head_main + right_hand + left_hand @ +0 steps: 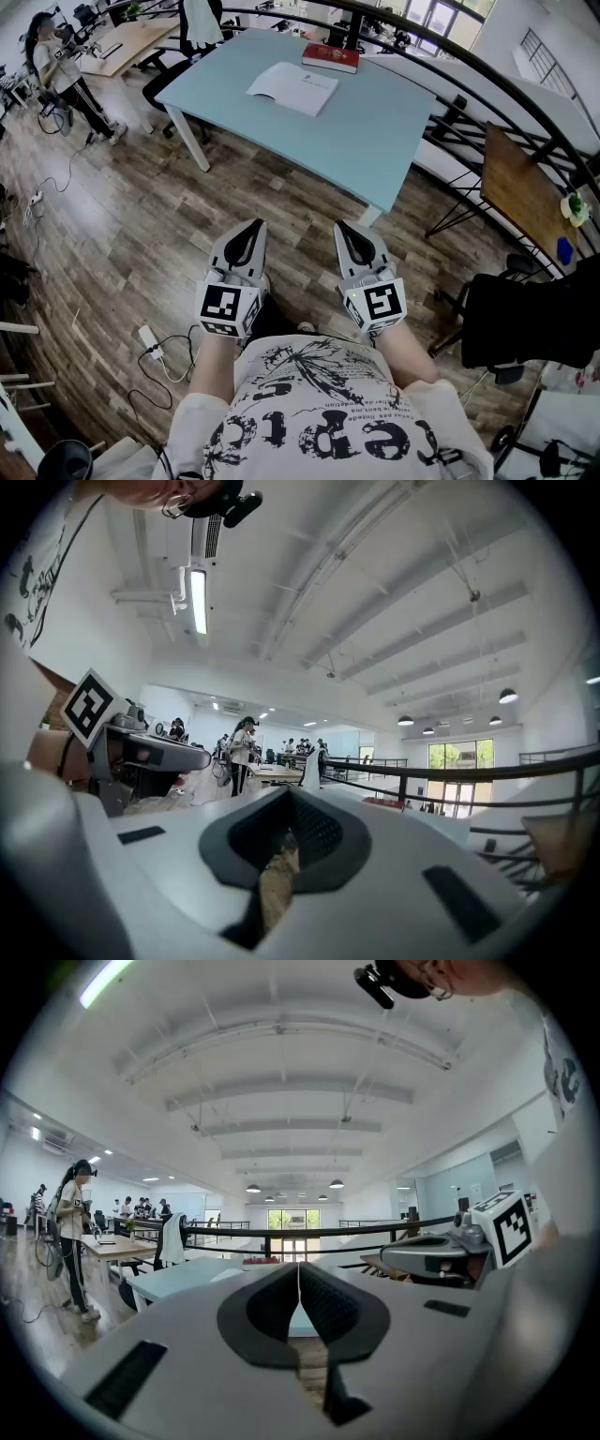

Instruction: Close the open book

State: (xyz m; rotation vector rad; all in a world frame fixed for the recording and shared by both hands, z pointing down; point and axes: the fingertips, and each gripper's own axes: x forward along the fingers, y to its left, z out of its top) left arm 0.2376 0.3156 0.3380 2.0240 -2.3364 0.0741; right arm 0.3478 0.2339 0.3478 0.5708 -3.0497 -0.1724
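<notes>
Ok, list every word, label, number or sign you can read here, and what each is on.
No text reads clearly.
Shirt: big black letters and small lines, warped, not readable.
Open book: faint print, too small.
Red book: cover print, too small.
Marker cubes: black-and-white square patterns, no letters.

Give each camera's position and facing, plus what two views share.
Head view: on the head, steeply down at table, open book; left gripper, right gripper, shirt show.
Left gripper view: on that gripper, level along shut fingers toward the table; right gripper shows.
Right gripper view: on that gripper, level along shut fingers; left gripper shows.
Shared: head and left gripper views both show the table.
</notes>
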